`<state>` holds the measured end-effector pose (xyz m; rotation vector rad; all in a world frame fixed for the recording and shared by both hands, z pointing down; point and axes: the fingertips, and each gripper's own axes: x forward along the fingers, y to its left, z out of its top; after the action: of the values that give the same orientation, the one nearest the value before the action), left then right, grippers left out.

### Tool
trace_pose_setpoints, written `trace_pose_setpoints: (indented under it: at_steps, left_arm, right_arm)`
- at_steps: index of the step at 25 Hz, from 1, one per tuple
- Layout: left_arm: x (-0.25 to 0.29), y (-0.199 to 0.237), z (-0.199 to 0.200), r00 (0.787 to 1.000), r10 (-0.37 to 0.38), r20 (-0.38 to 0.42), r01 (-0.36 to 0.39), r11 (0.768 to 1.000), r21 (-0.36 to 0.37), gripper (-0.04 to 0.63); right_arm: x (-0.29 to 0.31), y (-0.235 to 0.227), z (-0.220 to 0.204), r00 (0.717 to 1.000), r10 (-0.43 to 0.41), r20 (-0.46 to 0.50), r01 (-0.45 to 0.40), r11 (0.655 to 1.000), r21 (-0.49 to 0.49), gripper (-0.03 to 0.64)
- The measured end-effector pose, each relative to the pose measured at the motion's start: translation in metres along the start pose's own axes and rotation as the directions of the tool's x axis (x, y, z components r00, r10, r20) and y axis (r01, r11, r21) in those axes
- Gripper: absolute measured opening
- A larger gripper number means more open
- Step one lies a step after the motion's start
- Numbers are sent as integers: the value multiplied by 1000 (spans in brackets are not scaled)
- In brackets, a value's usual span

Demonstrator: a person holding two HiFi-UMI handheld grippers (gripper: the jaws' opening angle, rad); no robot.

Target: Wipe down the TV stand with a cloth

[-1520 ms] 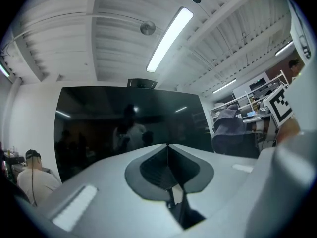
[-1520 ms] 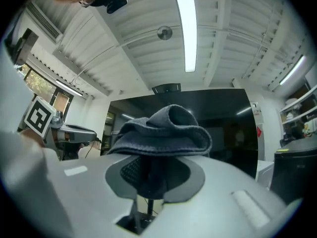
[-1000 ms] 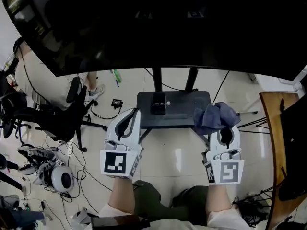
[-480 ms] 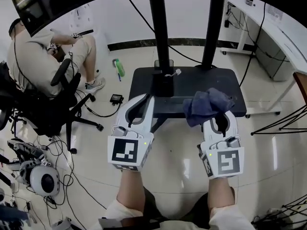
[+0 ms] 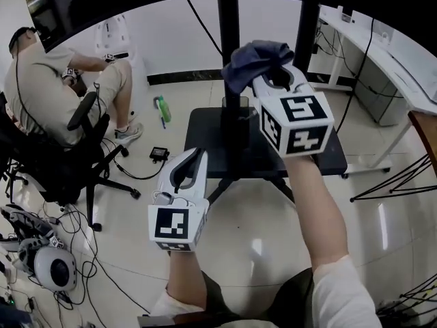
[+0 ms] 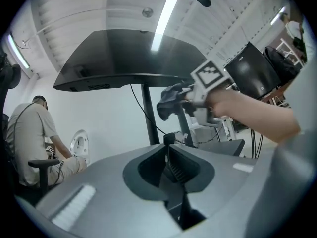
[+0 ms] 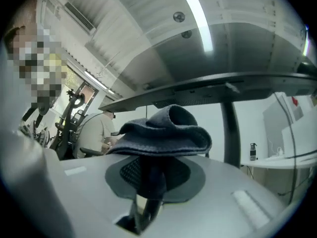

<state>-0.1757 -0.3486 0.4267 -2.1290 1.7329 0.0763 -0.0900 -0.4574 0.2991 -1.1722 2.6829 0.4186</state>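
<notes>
The TV stand has a flat black base point(image 5: 321, 150) and two black poles point(image 5: 229, 53) rising to the dark screen point(image 6: 124, 58). My right gripper point(image 5: 263, 74) is raised in front of the poles, shut on a bunched blue-grey cloth point(image 5: 254, 55); the cloth point(image 7: 166, 133) drapes over its jaws in the right gripper view. My left gripper point(image 5: 192, 164) hangs low at the base's front left edge, jaws shut with nothing between them point(image 6: 168, 155). The left gripper view also catches the cloth point(image 6: 171, 100) held up beside a pole.
A person point(image 5: 51, 87) sits on a black office chair point(image 5: 75, 159) at the left. Cables and a white headset point(image 5: 51, 265) litter the floor at lower left. A green bottle point(image 5: 162, 109) and a small black box point(image 5: 158, 154) lie left of the base. A white desk point(image 5: 392, 63) stands right.
My right gripper has risen with the cloth from the base's front edge up to pole height. The left gripper stays low near the base. The head view has tilted upward.
</notes>
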Motion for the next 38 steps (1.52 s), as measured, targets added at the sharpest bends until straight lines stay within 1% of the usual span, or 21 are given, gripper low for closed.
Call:
trace_pose_setpoints:
  at_steps: [3,6,8,10,11,13,14,16,17,18,19,22,24,26,28,30,32,33,35,36,38]
  left_arm:
    - [-15,-2,4,995,10,-99,-16,998,-58,107]
    - [-18,2,15,999,16,-28,-17,999,-44,107]
    - [-23,5,16,999,24,-23,-25,999,-47,107]
    - [-29,8,13,998,31,-49,-33,998,-54,107]
    - [-31,11,15,999,35,-36,-37,998,-54,107]
    - [-32,18,24,998,53,44,-51,998,-48,107]
    - [-35,20,25,997,59,49,-56,997,-51,107]
    - [-39,20,21,998,50,28,-48,997,-53,107]
    - [-38,18,22,998,42,50,-40,998,-51,107]
    - [-37,17,22,997,37,73,-33,998,-50,107]
    - [-35,15,20,997,29,65,-26,998,-54,107]
    - [-34,7,10,997,-4,-72,-1,997,-75,107]
    - [-31,9,19,1000,0,-30,-2,997,-75,107]
    - [-28,11,26,999,11,35,-9,998,-68,107]
    - [-26,8,24,999,-2,35,4,998,-57,107]
    - [-20,2,22,999,-19,42,21,998,-55,107]
    - [-11,-4,24,997,-23,69,27,998,-63,107]
    - [-9,-11,19,999,-39,31,41,997,-67,107]
    - [-7,-26,3,993,-87,-85,81,994,-70,107]
    - [-5,-30,1,990,-99,-102,92,993,-71,107]
    - [-1,-34,13,994,-96,-42,94,993,-66,107]
  right_arm:
    - [62,-13,16,993,-11,-119,6,999,-45,63]
    - [94,-27,33,985,-42,-166,24,993,-114,63]
    - [106,-34,31,978,-45,-204,26,995,-92,63]
    - [111,-35,6,961,-24,-276,6,998,-68,63]
    - [111,-34,-13,949,-18,-315,-8,997,-83,63]
    - [105,-29,-56,924,-6,-382,-42,992,-116,63]
    - [102,-27,-78,910,9,-414,-61,992,-114,63]
    - [97,-22,-119,878,52,-476,-98,992,-73,63]
    - [95,-22,-136,864,70,-498,-108,993,-48,64]
    - [94,-24,-148,856,81,-511,-110,994,-27,63]
    - [94,-26,-154,853,84,-516,-108,994,-18,63]
    - [93,-32,-143,866,60,-497,-102,993,-57,63]
    - [82,-42,-114,905,12,-425,-43,997,-66,63]
    - [47,-51,-76,955,-43,-294,29,998,-54,63]
    - [-10,-50,-42,981,-96,-170,89,995,-49,63]
    - [-72,-44,-31,984,-141,-110,137,990,-43,63]
    - [-115,-47,-38,981,-182,-62,179,983,-42,63]
    - [-126,-54,-44,978,-201,-46,200,979,-40,63]
    - [-121,-76,-53,974,-223,-43,221,974,-40,63]
    - [-108,-88,-49,975,-220,-39,218,975,-45,63]
    - [-72,-111,-24,977,-209,-34,207,977,-58,63]
